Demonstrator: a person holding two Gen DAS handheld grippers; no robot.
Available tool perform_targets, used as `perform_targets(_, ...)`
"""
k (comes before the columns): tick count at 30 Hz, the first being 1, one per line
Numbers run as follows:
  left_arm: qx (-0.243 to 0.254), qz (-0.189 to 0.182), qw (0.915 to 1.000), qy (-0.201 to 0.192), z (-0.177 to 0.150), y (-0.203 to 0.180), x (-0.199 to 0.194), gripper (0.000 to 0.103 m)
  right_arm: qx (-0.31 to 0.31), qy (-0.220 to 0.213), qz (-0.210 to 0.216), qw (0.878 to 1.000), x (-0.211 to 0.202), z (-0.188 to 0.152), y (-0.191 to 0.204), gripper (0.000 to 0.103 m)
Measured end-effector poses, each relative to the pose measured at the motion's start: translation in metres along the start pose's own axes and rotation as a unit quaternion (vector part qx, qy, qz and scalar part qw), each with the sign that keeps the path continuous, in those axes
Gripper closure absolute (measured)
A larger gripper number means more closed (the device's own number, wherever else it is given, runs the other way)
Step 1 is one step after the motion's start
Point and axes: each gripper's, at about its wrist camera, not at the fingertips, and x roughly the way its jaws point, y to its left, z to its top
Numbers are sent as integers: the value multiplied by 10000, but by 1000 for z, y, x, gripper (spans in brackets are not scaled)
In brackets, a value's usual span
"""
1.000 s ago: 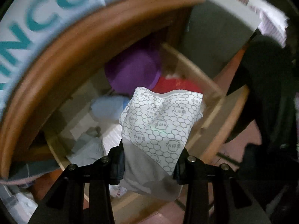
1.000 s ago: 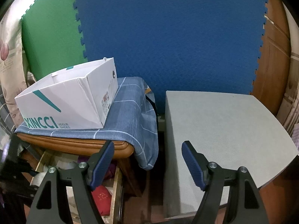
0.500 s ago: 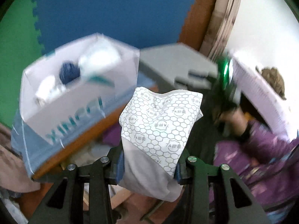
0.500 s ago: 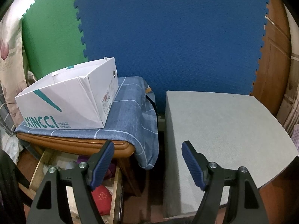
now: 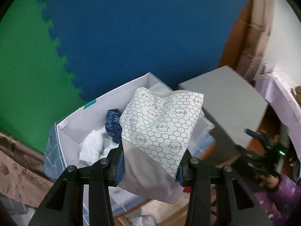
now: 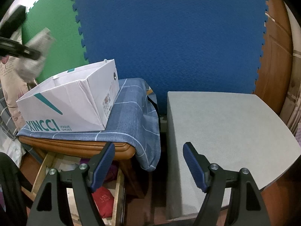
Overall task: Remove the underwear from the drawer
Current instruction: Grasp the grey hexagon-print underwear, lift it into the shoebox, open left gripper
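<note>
One folded underwear [image 5: 160, 130] stays clamped in the left gripper [image 5: 150, 167], now raised above the shoe box [image 6: 71, 105], at 12 o'clock from the open drawer [image 6: 79, 179]. Right gripper [image 6: 148, 165] gapes wide, empty, before the grey table [image 6: 225, 131] and blue foam wall [image 6: 169, 37].

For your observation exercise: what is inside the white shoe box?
Inside the shoe box lie a white cloth bundle and a dark blue speckled bundle. The underwear in the left gripper hides the rest.

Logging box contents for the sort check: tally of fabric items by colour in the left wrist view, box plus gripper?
White, in the shoe box: 1, white bundle
Dark blue speckled, in the box: 1, blue bundle
Grey with white honeycomb print: 1, underwear, clamped in the left gripper
Total: 3
</note>
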Motion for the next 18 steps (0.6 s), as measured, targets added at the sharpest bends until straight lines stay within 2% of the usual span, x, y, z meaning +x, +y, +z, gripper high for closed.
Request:
perform_targets(5,-330,115,9980,528,4,22,66,64,24,25,26,10000,1,1,-1,26)
perform_targets(9,-390,199,9961,764,-2,25,96,63,42,37,46,10000,1,0,-2,26)
perform_targets(15,-466,242,9943,929,-4,26,118,61,44,60,51,10000,2,0,-1,26)
perform_targets(18,-459,272,9944,911,-3,26,119,55,45,68,52,10000,3,0,-1,26)
